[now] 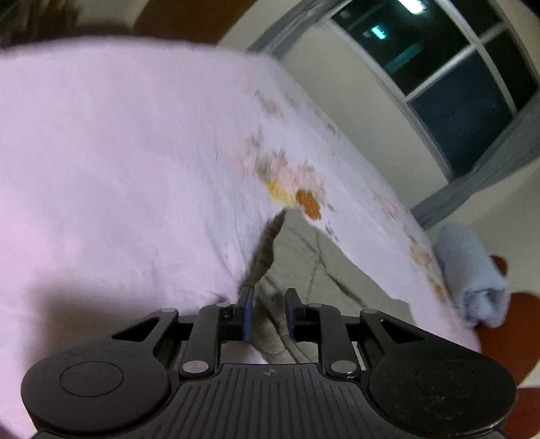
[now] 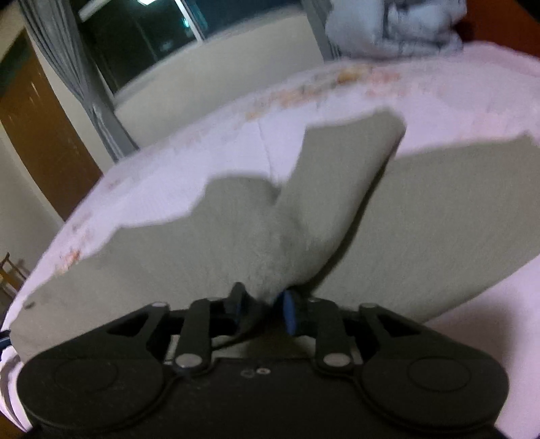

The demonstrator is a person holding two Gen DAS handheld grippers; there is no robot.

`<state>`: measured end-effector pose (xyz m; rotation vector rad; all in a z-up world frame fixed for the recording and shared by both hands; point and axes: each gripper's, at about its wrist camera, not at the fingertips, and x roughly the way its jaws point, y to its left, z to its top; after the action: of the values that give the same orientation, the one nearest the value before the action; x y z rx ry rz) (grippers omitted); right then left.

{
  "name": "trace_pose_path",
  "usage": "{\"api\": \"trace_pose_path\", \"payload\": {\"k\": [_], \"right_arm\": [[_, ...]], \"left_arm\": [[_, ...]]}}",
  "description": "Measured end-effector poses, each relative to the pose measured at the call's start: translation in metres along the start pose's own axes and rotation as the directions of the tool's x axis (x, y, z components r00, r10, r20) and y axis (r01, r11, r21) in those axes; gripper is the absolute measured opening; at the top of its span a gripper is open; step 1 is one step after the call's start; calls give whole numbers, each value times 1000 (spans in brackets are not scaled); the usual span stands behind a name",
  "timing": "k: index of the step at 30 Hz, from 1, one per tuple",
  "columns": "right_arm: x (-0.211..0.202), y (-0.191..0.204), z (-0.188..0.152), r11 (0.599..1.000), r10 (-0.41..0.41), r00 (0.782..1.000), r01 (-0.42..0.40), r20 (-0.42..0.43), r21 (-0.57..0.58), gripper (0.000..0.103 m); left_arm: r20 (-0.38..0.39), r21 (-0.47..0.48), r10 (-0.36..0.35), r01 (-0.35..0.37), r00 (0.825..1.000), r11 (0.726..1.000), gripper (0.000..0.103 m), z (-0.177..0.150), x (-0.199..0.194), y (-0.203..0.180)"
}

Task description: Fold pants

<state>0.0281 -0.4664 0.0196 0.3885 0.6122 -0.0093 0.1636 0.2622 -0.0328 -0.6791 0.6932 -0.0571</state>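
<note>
The grey-beige pants [image 2: 422,209] lie spread on a bed with a pale pink sheet [image 2: 202,162]. My right gripper [image 2: 261,305] is shut on a bunched fold of the pants and lifts it, so a flap of cloth [image 2: 337,175] stands up from the bed. In the left wrist view my left gripper [image 1: 268,309] is shut on an edge of the pants [image 1: 303,256], which rises from the jaws as a thin raised ridge [image 1: 268,246]. Both views are blurred by motion.
The sheet [image 1: 118,169] has a floral print [image 1: 293,192] near its edge. A rolled light blue towel [image 1: 472,273] lies at the bed's corner, also in the right wrist view [image 2: 391,27]. A window with grey curtains [image 1: 455,84] and cream walls stand behind the bed.
</note>
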Motion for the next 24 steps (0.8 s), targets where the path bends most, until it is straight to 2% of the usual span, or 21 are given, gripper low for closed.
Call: {"api": "trace_pose_path", "payload": {"k": [2,4,5,8,11,13,15,16,19,22,24], "right_arm": [[-18,-1,11,998,-38,997,41,64,-52,26],[-25,-9,27,996,-64,993,70,102,-55,26],[-28,-13,37,996,-70,990,76,124,-45,27],[-19,-17,65,994,-85,985,94,150,-56,28],[6,-9,95,985,-105,984,123,146,-120,28],[20,-3,108,976,-118,984,139,132,-167,28],[43,6,120,958,-155,982,177,112,-226,31],[58,8,126,949,-173,980,193,99,-249,32],[103,16,138,917,-224,972,236,74,-322,36],[150,18,148,896,-280,960,270,23,-353,36],[182,19,154,887,-313,950,286,-18,-363,36]], "left_arm": [[52,92,37,-42,998,995,28,-6,-18,-23],[88,150,36,-49,995,987,72,-13,-26,-46],[112,170,33,-52,993,984,76,-19,-26,-59],[109,237,2,-28,994,971,77,-34,-9,-95],[119,263,60,-90,991,961,77,-49,19,-121],[161,272,161,-201,974,941,77,-58,29,-132],[218,257,257,-309,942,916,77,-61,35,-134],[237,241,285,-340,929,909,77,-60,36,-132],[247,214,291,-345,924,914,80,-58,37,-128],[256,234,313,-373,914,898,90,-59,43,-133],[250,230,330,-387,910,893,91,-60,49,-133]]}}
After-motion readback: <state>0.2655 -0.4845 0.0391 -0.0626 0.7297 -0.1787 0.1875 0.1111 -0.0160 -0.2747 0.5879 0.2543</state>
